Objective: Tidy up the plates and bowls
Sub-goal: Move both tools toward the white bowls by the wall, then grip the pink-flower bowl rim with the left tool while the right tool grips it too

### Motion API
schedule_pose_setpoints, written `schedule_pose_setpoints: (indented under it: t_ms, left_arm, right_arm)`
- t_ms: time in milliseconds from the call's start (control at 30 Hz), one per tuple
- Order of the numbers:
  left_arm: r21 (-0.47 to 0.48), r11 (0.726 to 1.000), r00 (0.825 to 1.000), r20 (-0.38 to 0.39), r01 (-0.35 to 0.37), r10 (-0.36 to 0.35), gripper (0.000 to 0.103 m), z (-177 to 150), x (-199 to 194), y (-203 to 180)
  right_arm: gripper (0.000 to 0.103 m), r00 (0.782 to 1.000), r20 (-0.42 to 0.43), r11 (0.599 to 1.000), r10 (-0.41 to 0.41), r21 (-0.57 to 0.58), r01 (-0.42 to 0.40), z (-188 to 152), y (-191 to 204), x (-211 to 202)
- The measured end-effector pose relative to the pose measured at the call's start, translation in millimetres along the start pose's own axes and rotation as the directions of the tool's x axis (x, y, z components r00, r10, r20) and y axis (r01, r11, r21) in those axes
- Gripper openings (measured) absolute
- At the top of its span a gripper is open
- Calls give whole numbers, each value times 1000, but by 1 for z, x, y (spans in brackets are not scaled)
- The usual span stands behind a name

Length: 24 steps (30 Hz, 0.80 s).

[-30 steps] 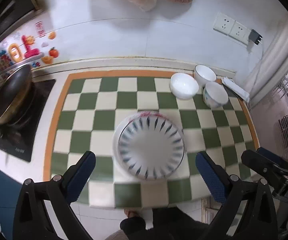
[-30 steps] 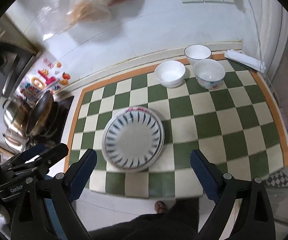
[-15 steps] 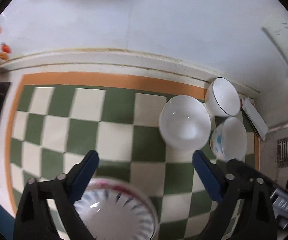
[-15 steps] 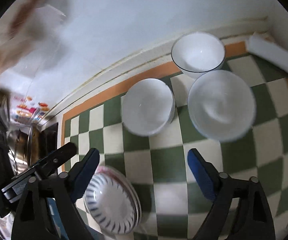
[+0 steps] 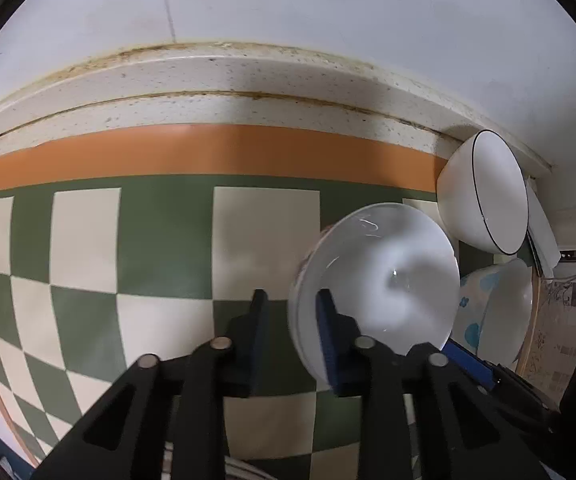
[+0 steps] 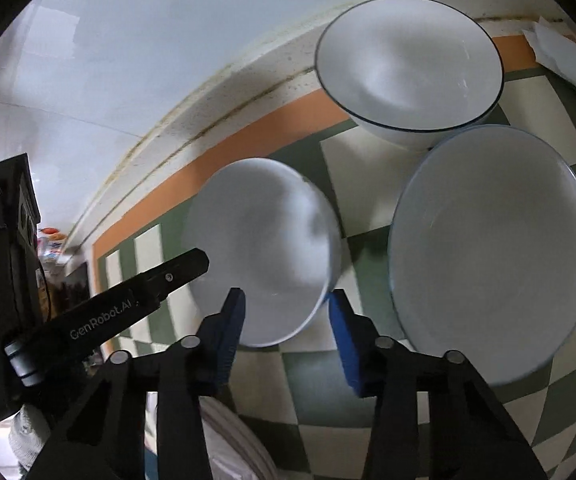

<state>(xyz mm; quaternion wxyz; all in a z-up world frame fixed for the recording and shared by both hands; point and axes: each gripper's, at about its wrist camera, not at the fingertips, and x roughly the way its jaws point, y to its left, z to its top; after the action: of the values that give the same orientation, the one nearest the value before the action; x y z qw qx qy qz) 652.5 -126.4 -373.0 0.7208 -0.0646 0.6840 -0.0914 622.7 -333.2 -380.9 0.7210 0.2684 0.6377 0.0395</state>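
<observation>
Your left tool [image 5: 291,312] points steeply down at the checked table [image 5: 160,240]. Its jaws are closing, and the near-left rim of the plain white bowl [image 5: 383,280] stands between them: one blue pad sits inside the bowl against the wall, the other just outside it. Whether both pads already press on the rim, you cannot tell from this view; a narrow gap seems to remain on the outer side.

Your right tool [image 6: 286,316] is also closing. The near rim of the same plain white bowl [image 6: 264,240] lies between its pads, with the left pad over the bowl's edge and the right pad just off the rim. The pads stand apart from the rim and are not yet pinching it.

The bowl sits on the green and cream checks, near the orange border at the back. Close behind it, against the speckled ledge [image 5: 248,80] under the wall, stands the dark-rimmed bowl [image 6: 407,64]. To its right, near it, is the blue-flowered bowl [image 5: 495,312], which touches or nearly touches the dark-rimmed one in the right wrist view.

A stack of plates [image 6: 240,440] shows partly at the bottom edge, below your right tool. The left tool's black body [image 6: 100,320] crosses the left side of the right wrist view.
</observation>
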Motion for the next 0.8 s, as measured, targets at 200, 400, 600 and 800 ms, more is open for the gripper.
schedule_pose_setpoints:
  t_ms: [200,400,600,800]
  left_arm:
    - [12,1000,1000,6,18,-18,16,1,1,0]
    - [42,999,999,49,6,-8,16,-14,-20,-8]
    - [79,994,994,74,75,-81,15,-52,-51,-23]
    - [118,993,993,115,-27,14,15,-69,-53,-30]
  right_arm:
    - [14,999,21,999,-31,23,31,1,-2,7]
    - [14,998,34,999,-51,-3,51,-10,3,-4]
    - [1,998,57,997,-4,-72,8,-37,16,-37]
    - [1,996,73,995,-47,-82,53,-59,19,-44]
